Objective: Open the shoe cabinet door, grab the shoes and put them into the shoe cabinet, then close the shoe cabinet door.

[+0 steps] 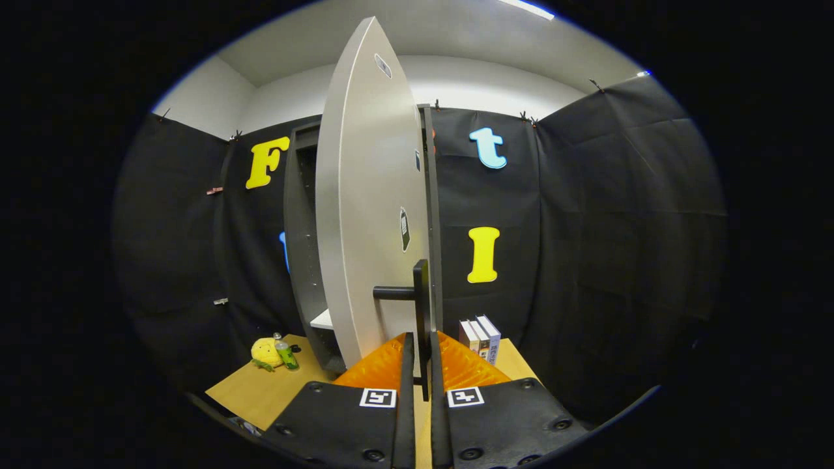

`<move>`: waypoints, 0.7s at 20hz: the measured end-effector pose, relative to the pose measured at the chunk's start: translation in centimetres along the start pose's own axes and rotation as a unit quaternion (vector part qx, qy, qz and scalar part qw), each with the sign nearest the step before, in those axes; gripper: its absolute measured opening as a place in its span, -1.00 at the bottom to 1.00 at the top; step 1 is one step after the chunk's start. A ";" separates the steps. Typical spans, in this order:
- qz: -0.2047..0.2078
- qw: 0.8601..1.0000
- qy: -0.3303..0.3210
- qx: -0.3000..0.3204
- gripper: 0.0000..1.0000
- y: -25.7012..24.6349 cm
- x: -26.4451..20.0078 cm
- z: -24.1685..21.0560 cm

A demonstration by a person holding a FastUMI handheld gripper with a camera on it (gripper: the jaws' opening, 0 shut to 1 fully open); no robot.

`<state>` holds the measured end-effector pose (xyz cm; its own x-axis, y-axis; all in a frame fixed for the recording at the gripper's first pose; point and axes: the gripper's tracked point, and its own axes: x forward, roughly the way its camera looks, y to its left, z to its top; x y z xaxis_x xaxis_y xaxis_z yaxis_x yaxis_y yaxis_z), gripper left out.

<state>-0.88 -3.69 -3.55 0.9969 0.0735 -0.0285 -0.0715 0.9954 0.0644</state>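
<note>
Gripping door handle [421, 319] w/ gripper [421, 352], fingers closed on vertical bar; handle axis upright, door [368, 215] half open, cabinet [303, 260] opening far left of fingers

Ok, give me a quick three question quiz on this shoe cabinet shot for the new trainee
1. True or false: the cabinet door is fully shut.
2. What are the gripper jaws closed on? A) books B) the door handle C) the plush toy
3. What stands on the wooden table to the right of the cabinet?

Key:
1. False; it is swung open.
2. B; the jaws sit either side of the handle's vertical bar.
3. A short row of upright books; the yellow plush toy lies on the left.
</note>
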 end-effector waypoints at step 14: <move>-0.028 0.999 -0.021 0.007 -0.83 -2.7 -1.0 0.8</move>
<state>-1.64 -6.51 -2.92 0.9998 0.0157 0.0087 -0.0163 0.9968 0.0782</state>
